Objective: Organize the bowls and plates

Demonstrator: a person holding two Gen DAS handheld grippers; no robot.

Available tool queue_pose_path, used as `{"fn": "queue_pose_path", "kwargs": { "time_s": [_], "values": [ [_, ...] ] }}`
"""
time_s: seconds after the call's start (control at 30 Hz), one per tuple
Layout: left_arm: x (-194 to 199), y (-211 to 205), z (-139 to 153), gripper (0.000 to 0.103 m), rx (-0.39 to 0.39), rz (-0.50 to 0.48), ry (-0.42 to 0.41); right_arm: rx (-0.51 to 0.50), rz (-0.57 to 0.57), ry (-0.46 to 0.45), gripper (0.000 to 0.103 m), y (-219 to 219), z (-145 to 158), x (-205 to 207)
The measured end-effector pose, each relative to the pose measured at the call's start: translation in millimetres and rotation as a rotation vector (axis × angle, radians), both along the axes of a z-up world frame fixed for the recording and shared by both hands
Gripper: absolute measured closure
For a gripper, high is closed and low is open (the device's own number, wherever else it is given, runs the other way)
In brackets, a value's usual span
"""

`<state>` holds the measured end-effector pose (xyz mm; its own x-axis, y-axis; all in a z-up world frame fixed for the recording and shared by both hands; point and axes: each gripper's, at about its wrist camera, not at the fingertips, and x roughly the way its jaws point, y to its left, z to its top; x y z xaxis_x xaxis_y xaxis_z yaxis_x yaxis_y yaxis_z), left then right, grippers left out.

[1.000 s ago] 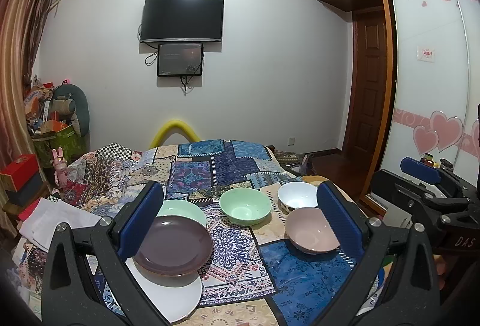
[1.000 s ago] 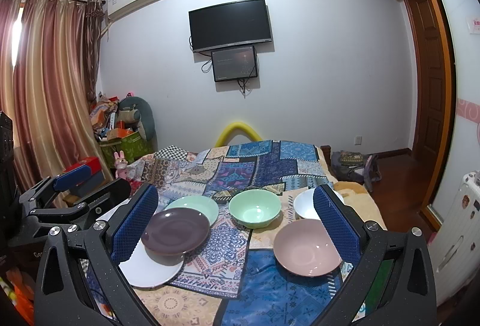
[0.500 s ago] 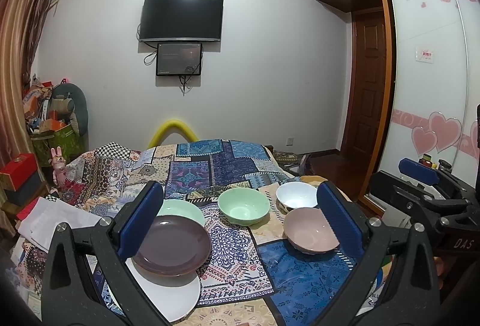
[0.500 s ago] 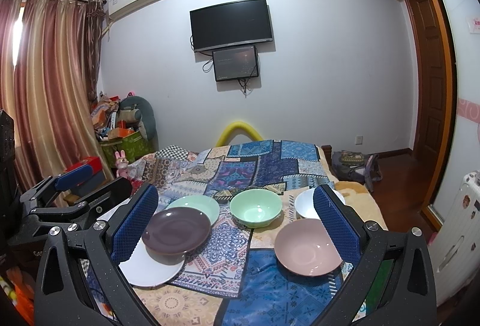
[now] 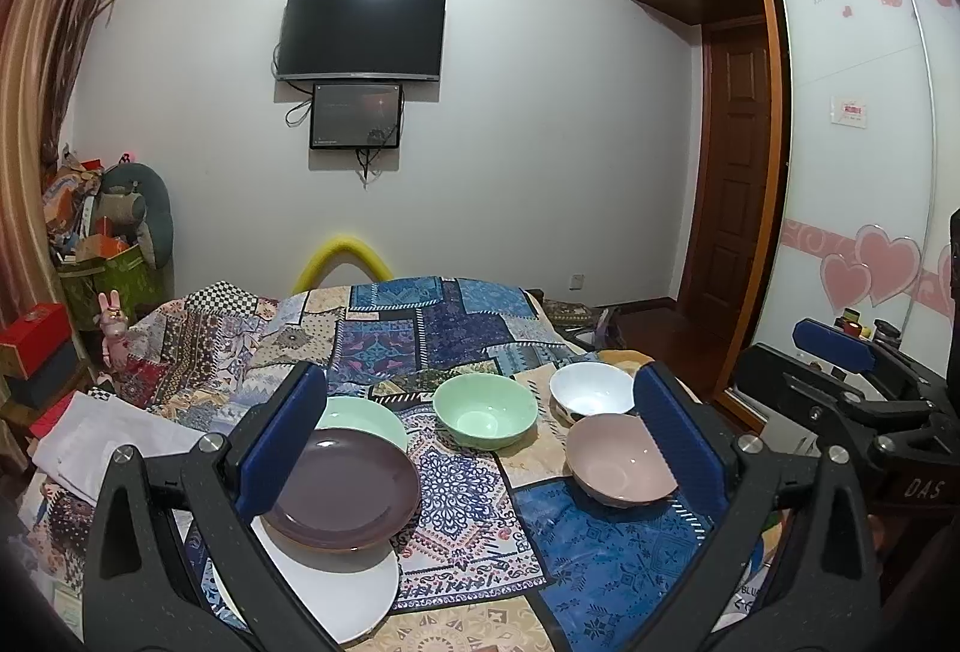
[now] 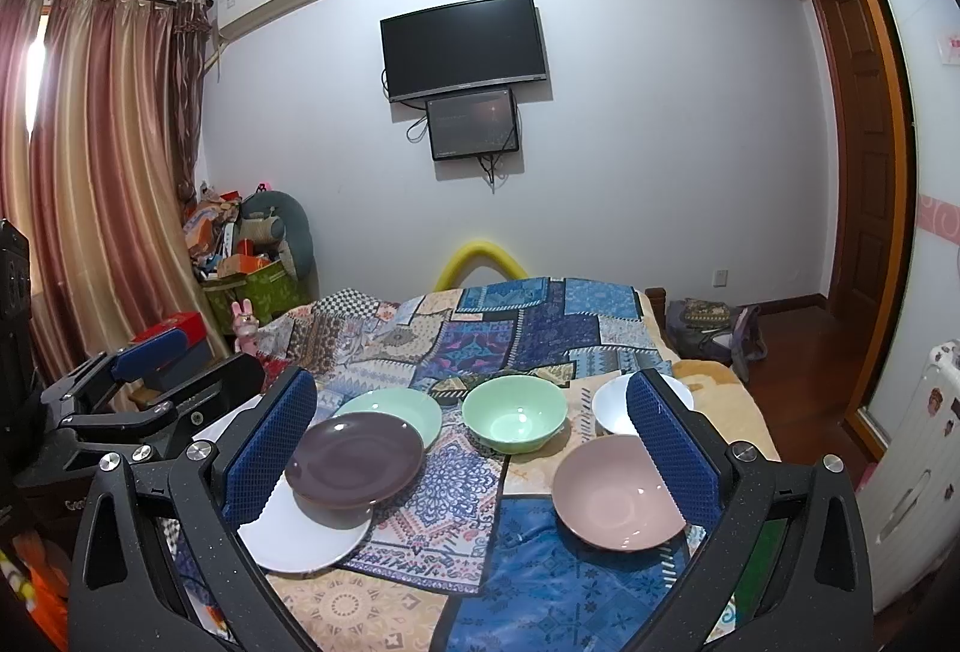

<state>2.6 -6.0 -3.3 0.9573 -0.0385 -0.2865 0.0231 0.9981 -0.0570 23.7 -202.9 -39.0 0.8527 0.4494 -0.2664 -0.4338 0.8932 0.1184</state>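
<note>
both tools (image 5: 480, 424) agape, empty – bowls (image 5: 485, 410) untouched

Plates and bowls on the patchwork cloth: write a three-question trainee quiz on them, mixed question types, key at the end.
1. True or false: the purple plate lies partly on the white plate.
2. Multiple choice: which bowl stands nearest the pink bowl? A) the green bowl B) the white bowl C) neither, they are stacked.
3. Fill in: the left gripper and the right gripper are both ____ and hold nothing.

Key: 1 true; 2 B; 3 open.
</note>
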Motion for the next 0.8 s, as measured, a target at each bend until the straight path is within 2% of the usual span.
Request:
{"fn": "queue_pose_path", "kwargs": {
  "time_s": [0.3,0.73,0.8],
  "values": [
    [10,15,-8,0.000,-0.004,0.001,0.012,-0.018,0.021,0.039,0.000,15,-8,16],
    [60,83,-45,0.000,0.010,0.058,0.144,-0.078,0.080,0.124,0.000,58,-36,58],
    [68,95,-52,0.004,0.011,0.058,0.165,-0.084,0.085,0.135,0.000,66,-41,66]
  ]
}}
